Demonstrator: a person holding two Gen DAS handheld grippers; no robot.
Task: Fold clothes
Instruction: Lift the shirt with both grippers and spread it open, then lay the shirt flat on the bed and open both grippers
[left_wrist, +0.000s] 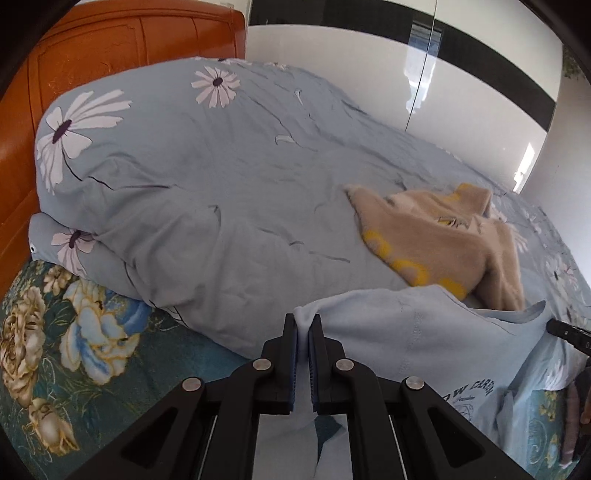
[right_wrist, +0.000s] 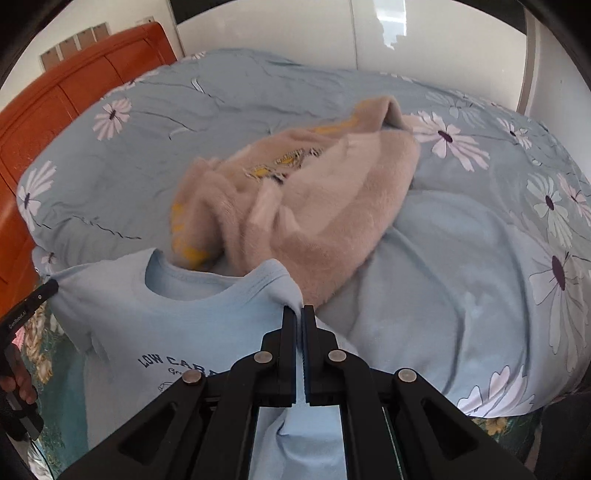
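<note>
Left claw (left_wrist: 303, 322) pinched nearly closed on one shoulder corner of the light blue T-shirt (left_wrist: 424, 339); right claw (right_wrist: 300, 312) likewise clamped on the opposite shoulder, just beside the neckline; shirt held spread between the two over the near edge of the bed, printed front facing the right wrist camera, lettering partly hidden. Beige fleece garment (right_wrist: 314, 206) with yellow markings lies crumpled on the floral duvet (right_wrist: 461, 240), at 12 o'clock from the shirt collar and touching it. Orange wooden headboard (left_wrist: 92, 55) at 10 o'clock in the left view; dark floral sheet (left_wrist: 66, 332) exposed under the duvet at 8 o'clock.
</note>
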